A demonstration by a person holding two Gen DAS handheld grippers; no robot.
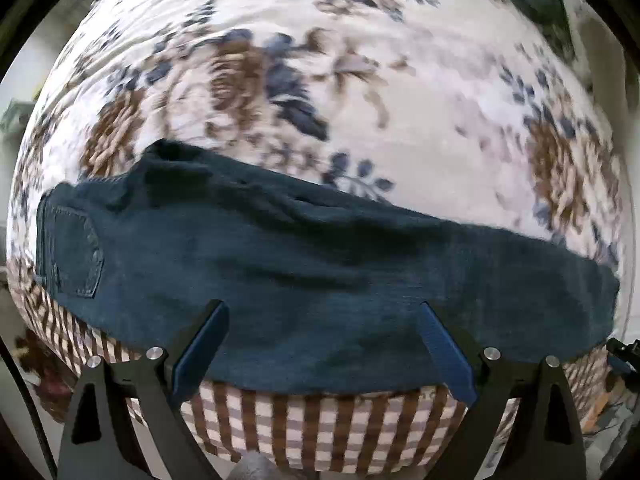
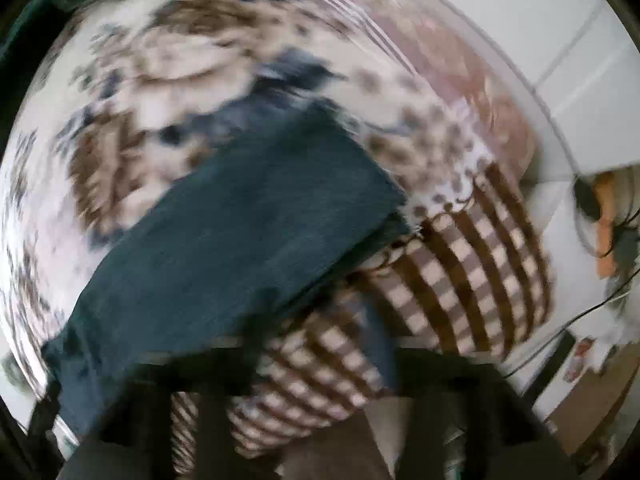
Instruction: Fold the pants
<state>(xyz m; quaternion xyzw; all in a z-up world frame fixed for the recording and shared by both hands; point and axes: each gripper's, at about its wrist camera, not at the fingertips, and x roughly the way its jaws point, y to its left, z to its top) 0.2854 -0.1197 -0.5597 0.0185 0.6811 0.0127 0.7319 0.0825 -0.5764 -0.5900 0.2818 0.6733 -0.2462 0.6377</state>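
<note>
Left hand-held gripper [image 1: 324, 344] hangs over the dark blue jeans [image 1: 304, 280], jaws spread apart with nothing between them. The jeans lie folded lengthwise across the floral bedspread [image 1: 360, 80], near its checked edge [image 1: 304, 432]. Right hand-held gripper [image 2: 320, 364] is badly blurred, its jaws apart above that edge, not holding anything.

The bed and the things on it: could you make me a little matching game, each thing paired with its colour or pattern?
Things:
1. pants
2. bedspread top
3. bedspread side
4. pads of the left tongs

Looks:
A. brown and white checks
B. plain blue
C. dark teal denim with a stitched pocket
D. white with brown and blue flowers

Pairs: 1-C, 2-D, 3-A, 4-B
</note>
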